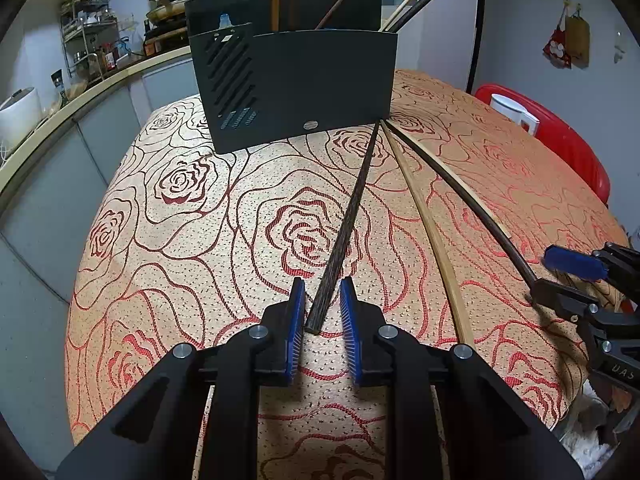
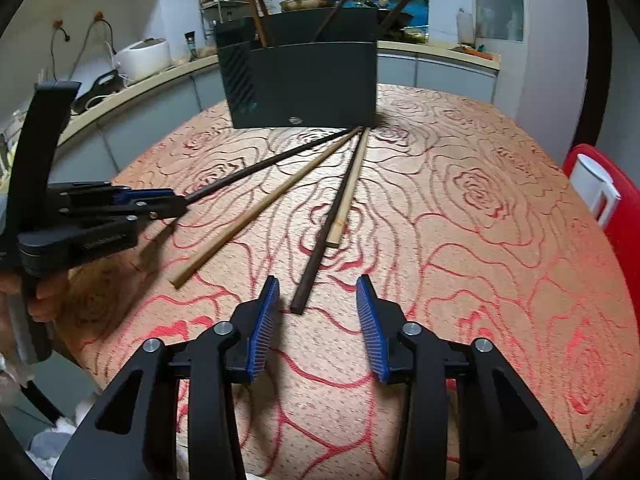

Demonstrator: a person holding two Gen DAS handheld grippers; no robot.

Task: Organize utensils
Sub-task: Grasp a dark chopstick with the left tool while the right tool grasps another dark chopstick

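Several chopsticks fan out on the rose-patterned tablecloth (image 1: 180, 240) from the foot of a black utensil holder (image 1: 312, 80) (image 2: 312, 84), which has more chopsticks standing in it. My left gripper (image 1: 323, 293) (image 2: 182, 204) straddles the near end of a dark speckled chopstick (image 1: 348, 216) (image 2: 260, 168). Its pads stand close on both sides, with thin gaps showing. My right gripper (image 2: 318, 292) (image 1: 544, 274) is open around the near end of a dark brown chopstick (image 2: 324, 232) (image 1: 472, 196), not touching it. A long bamboo chopstick (image 2: 260, 216) (image 1: 424, 216) lies between the two dark ones. A shorter bamboo one (image 2: 348, 196) lies beside the brown one.
A red chair (image 1: 572, 148) (image 2: 624, 216) carrying a white jug (image 1: 516, 114) (image 2: 596, 188) stands past the table's right edge. A kitchen counter (image 1: 80, 92) with appliances curves behind on the left. A hand (image 2: 44, 296) holds the left gripper's handle.
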